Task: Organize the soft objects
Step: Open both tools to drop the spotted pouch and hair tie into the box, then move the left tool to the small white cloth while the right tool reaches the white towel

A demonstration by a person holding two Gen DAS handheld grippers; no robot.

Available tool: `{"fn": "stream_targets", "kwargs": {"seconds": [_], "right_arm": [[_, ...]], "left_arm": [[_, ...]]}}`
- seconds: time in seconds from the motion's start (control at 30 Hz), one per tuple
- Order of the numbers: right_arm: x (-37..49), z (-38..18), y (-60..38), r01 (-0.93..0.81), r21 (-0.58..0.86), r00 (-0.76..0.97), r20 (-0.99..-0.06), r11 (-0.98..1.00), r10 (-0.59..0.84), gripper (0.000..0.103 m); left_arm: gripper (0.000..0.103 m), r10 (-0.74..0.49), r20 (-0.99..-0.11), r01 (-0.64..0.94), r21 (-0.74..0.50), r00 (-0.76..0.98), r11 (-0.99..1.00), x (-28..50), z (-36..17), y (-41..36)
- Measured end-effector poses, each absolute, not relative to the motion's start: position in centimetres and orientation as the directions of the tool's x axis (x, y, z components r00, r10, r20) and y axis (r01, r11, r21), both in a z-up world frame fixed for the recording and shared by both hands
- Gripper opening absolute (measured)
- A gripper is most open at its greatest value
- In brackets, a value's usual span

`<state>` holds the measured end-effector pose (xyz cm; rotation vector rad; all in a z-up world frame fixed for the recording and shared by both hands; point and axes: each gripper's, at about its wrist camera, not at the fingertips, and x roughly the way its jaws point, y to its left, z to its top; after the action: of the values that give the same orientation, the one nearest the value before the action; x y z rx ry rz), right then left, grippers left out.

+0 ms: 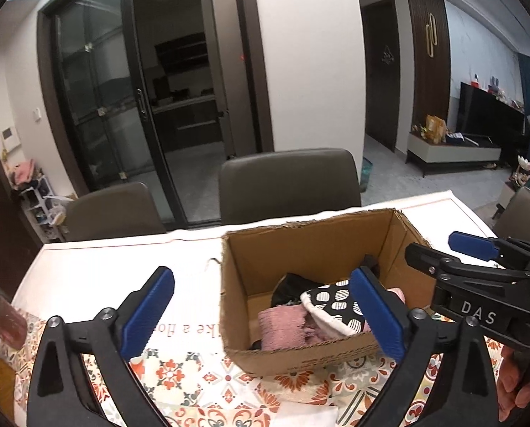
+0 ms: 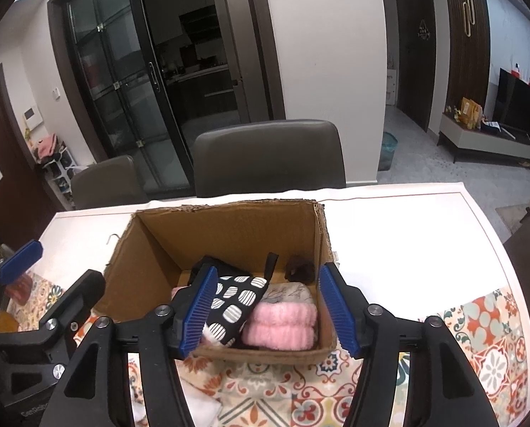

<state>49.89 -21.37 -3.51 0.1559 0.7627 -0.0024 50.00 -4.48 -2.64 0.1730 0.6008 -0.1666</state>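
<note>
Inside an open cardboard box (image 2: 229, 227) on a white-topped surface (image 2: 407, 242), soft items lie packed together: a rolled pink towel (image 2: 282, 327) against the near wall, a black pouch with white ovals (image 2: 236, 302) just to its left, a pale printed cloth (image 2: 293, 291) behind the towel, and a dark brown furry piece (image 2: 300, 267) at the far right corner. Both tools hover at the box's near edge. The left tool (image 1: 265, 313) stands spread wide, gripping nothing; the right tool (image 2: 268, 313) is likewise released, its blue pads parted above the towel and pouch. A patterned cloth (image 2: 265, 391) lies before the box.
</note>
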Motion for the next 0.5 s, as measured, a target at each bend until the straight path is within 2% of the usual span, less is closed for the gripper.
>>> {"fn": "stream_targets", "kwargs": {"seconds": [0.5], "right_arm": [[45.7, -1.5, -18.1, -0.006, 0.1, 0.764, -0.641, 0.995, 0.069, 0.063]], "left_arm": [[0.103, -0.04, -0.556, 0.101, 0.078, 0.83, 0.992, 45.2, -2.0, 0.0]]}}
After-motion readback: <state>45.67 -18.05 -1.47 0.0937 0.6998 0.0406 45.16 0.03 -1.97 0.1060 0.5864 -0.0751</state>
